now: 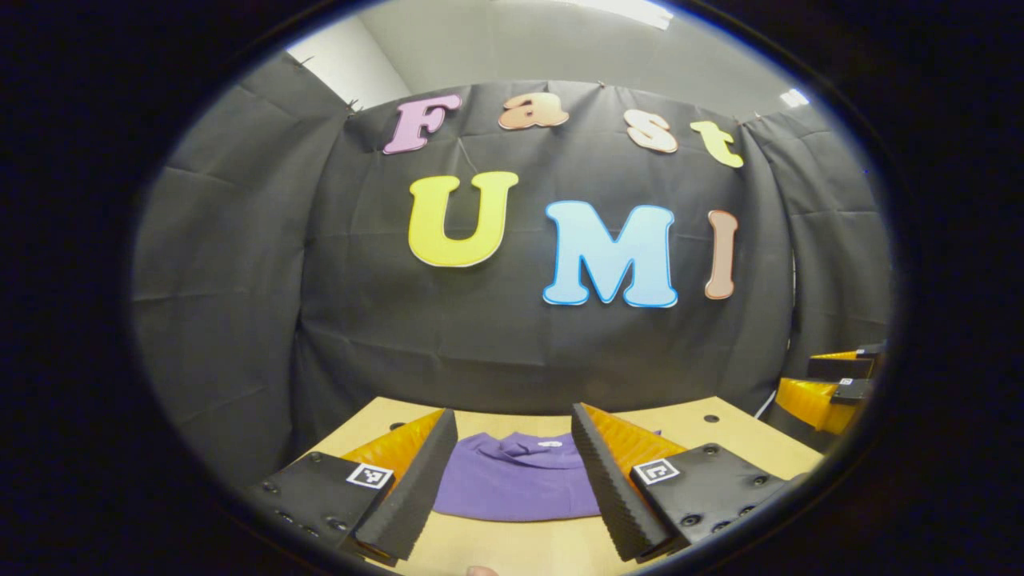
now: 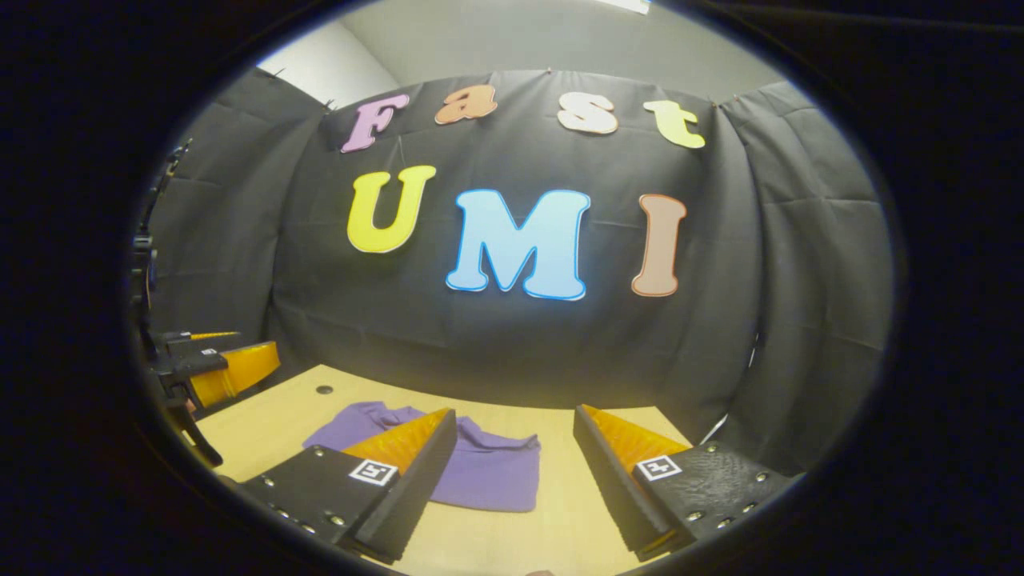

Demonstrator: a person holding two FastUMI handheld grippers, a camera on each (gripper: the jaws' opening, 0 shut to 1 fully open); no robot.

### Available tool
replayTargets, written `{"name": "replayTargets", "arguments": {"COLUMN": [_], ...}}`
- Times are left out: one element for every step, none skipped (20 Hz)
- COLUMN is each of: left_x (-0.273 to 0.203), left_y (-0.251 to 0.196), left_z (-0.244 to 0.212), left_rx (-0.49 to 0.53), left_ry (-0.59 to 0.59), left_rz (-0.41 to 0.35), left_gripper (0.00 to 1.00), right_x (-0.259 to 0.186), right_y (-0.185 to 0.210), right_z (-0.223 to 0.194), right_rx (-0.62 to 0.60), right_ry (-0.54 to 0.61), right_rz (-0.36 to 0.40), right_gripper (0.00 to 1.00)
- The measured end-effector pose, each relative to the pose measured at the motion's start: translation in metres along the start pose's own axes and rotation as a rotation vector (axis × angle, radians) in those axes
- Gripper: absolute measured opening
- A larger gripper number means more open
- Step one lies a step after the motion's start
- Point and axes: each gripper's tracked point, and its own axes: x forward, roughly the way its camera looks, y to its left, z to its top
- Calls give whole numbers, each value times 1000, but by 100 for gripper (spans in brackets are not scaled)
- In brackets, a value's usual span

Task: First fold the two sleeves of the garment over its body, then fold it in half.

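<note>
**Both grippers hovering open above a folded purple garment**

The purple garment (image 1: pixel 516 480) is lying on the wooden table (image 1: pixel 720 436), already looking like a compact rectangle with its collar pointing toward the booth's black cloth wall (image 1: pixel 512 336). In the left gripper view it is sitting between the two fingers of the left gripper (image 1: pixel 512 480), whose jaws are standing spread wide with nothing between them but air; the fingers are floating above the fabric rather than touching it. At the right edge of that view the other gripper (image 1: pixel 836 384) is showing, held off to the side and beyond the table's edge.

In the right gripper view the right gripper (image 2: pixel 516 480) is likewise hanging with its jaws spread apart and gripping nothing. The garment (image 2: pixel 488 476) is lying mostly behind and just beside its left finger (image 2: pixel 408 480), which is covering part of the cloth; the right finger (image 2: pixel 616 480) is standing over bare table (image 2: pixel 560 520). The left gripper (image 2: pixel 212 368) is appearing at the left edge here, well apart from the garment.

A small dark hole (image 2: pixel 324 390) is marking the tabletop near its far left corner, and another (image 1: pixel 710 418) is showing in the left gripper view near the far right. Nothing is lying between either gripper and the garment. The cloth wall is closing the scene behind the table, with a pale wall (image 1: pixel 352 64) showing above it.
</note>
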Motion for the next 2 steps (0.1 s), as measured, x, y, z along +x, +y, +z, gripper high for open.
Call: {"name": "replayTargets", "arguments": {"left_x": [1, 2], "left_y": [-2, -3], "left_z": [0, -1], "left_rx": [-9, -16], "left_ry": [-5, -10], "left_rz": [-12, -21], "left_gripper": [94, 94], "right_x": [-2, -4], "right_y": [-3, -5], "right_z": [-1, -2], "right_rx": [8, 14], "right_ry": [-2, -6], "right_rz": [-10, -20], "right_gripper": [93, 93]}}
